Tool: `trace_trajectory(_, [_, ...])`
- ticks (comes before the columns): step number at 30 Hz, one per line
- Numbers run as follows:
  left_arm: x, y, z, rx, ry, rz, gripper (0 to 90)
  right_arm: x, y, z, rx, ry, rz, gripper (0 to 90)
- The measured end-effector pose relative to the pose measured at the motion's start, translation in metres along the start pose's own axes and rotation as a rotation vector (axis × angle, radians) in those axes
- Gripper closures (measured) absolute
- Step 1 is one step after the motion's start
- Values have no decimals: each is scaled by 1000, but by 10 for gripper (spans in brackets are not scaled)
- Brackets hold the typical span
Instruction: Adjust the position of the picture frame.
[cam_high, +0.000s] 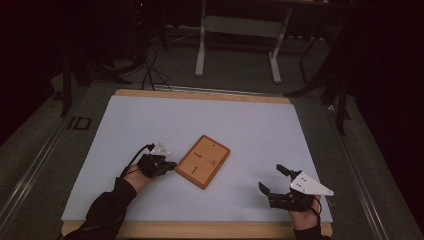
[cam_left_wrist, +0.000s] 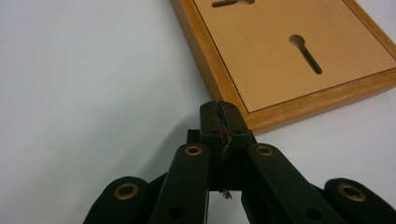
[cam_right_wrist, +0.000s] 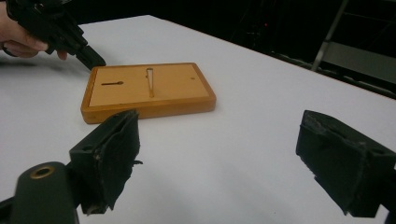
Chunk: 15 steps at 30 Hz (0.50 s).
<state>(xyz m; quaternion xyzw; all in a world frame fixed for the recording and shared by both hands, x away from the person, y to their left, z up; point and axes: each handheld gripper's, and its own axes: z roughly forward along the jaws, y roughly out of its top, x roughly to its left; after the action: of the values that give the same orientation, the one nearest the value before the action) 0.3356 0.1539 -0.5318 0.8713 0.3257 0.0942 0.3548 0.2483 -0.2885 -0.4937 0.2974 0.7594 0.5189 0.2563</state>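
Seemingly empty: left gripper (cam_left_wrist: 220, 109) jaws closed, right gripper (cam_right_wrist: 233, 154) jaws wide.

— What am I looking down on?
— I'm seeing a table (cam_high: 150, 95) with a wooden rim; a white sheet (cam_high: 250, 130) is covering most of its top.
— Anything lying on it?
— I'm noting one flat wooden board (cam_high: 202, 161), sitting askew near the middle of the sheet, slots cut in its face. Grey floor is showing around the table.
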Motion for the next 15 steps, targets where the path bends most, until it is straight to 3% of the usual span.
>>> trace_trajectory(8, [-6, 0, -1, 8, -26, 17, 900, 0, 0, 1, 2, 1, 0, 132])
trace_trajectory(15, [-6, 0, 1, 26, -22, 30, 899, 1, 0, 1, 2, 1, 0, 132])
